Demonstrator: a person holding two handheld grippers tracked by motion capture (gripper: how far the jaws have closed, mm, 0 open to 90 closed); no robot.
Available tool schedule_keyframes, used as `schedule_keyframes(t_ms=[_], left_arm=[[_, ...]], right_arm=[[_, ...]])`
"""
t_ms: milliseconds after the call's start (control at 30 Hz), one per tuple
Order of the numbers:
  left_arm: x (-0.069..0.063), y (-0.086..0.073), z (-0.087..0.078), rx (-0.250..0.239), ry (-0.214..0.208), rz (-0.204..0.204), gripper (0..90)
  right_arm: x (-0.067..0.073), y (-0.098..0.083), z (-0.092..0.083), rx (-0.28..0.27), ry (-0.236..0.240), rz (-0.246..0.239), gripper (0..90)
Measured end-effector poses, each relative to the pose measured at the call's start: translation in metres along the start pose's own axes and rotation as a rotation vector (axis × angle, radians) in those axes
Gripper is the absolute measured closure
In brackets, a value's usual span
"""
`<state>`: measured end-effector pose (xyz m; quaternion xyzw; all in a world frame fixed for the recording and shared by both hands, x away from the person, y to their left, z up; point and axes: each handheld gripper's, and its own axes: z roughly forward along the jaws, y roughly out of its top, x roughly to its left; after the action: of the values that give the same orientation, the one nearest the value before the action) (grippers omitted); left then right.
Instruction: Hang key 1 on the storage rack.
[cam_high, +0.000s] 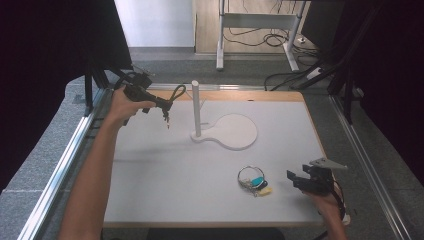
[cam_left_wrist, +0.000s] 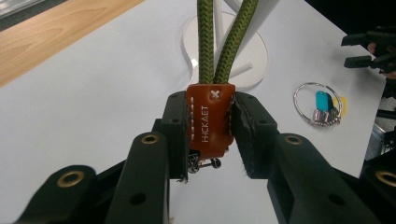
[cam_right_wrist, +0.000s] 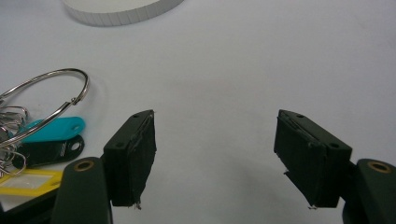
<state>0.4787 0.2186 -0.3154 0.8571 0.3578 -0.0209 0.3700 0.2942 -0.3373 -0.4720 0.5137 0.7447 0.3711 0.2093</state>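
My left gripper (cam_high: 159, 103) sits in the upper left of the high view, raised off the table, its jaws clamped on a keychain lanyard (cam_left_wrist: 210, 119). In the left gripper view the clamp falls on the lanyard's brown leather tab, stitched in white and stamped with lettering; two strands of olive-green braided cord rise from it toward the top of the frame, and a small metal fitting hangs below the tab. In the high view the cord forms a loop (cam_high: 177, 92) just left of the white post (cam_high: 196, 107).

Progress, as I judge it: the lanyard is picked up and carried near the post, but the loop is not yet over it. Hanging it on the post appears to be what is left.

My right gripper (cam_high: 303, 179) rests at the lower right of the high view, jaws spread wide with nothing between them. The key ring (cam_right_wrist: 44, 100) lies untouched just to its left, flat on the table (cam_high: 165, 175).

Materials: the post is a smooth white cylinder standing upright on a flat, rounded white base (cam_high: 235, 131). The ring is a thin bright wire hoop carrying smaller metal rings and plastic tags in teal, black and yellow. The table surface is matt white with a wooden edge. The jaw pads (cam_right_wrist: 137, 154) are black, with frayed edges.
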Motion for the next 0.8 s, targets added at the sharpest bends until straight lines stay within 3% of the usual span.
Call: schedule_keyframes(t_ms=[800], left_arm=[[0.008, 0.014, 0.019, 0.05, -0.03, -0.011, 67.6]], right_arm=[[0.0, -0.001, 0.001, 0.004, -0.001, 0.0, 29.8]])
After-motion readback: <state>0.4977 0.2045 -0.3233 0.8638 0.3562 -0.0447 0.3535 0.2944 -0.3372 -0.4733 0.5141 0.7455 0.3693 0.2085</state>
